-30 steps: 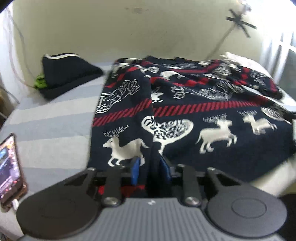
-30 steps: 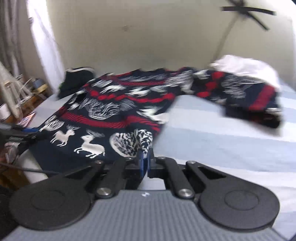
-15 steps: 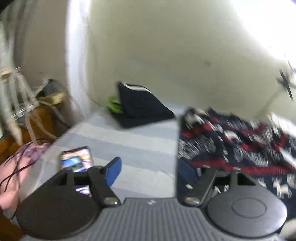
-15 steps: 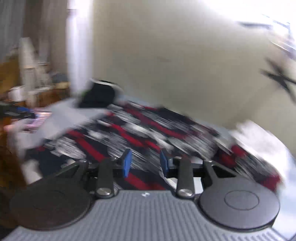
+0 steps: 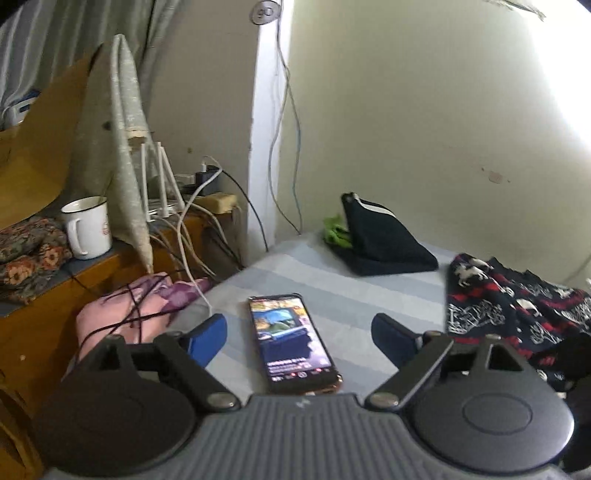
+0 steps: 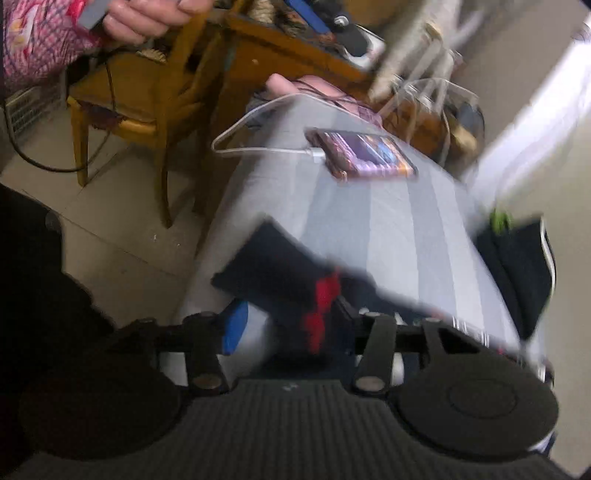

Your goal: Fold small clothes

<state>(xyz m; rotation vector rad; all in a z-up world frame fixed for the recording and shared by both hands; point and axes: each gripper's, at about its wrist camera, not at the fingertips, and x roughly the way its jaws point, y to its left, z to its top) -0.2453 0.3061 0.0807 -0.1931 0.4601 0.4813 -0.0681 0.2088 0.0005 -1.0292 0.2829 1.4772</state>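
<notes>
Sweater, navy knit with white reindeer and red bands, lies rumpled on the right part of the bed in the left wrist view. Bed cover is striped pale blue and grey.

Left gripper: blue pads spread wide, nothing between them; jaws have just been opening. It hangs over the near edge of the bed, with a lit smartphone lying flat on the cover beyond the gap. Phone and sweater are apart, bare stripes between them.

Right gripper: jaws have just been closing. A dark navy fold with a red patch, a part of the sweater, runs between the pads and juts out up-left past the bed edge. One blue pad stands clear of the cloth on the left; the other pad is hidden behind it. Heavy blur here, so whether the cloth is actually pinched cannot be told.

Folded dark garment with a white edge stripe sits at the far corner of the bed by the wall, something green tucked beside it.

Beside the bed: wooden table carrying a white mug, a router and tangled cables. White charging cable runs to the phone. Wooden chair stands on the tiled floor. A person's hand and patterned pink sleeve show at the top left of the right wrist view.
</notes>
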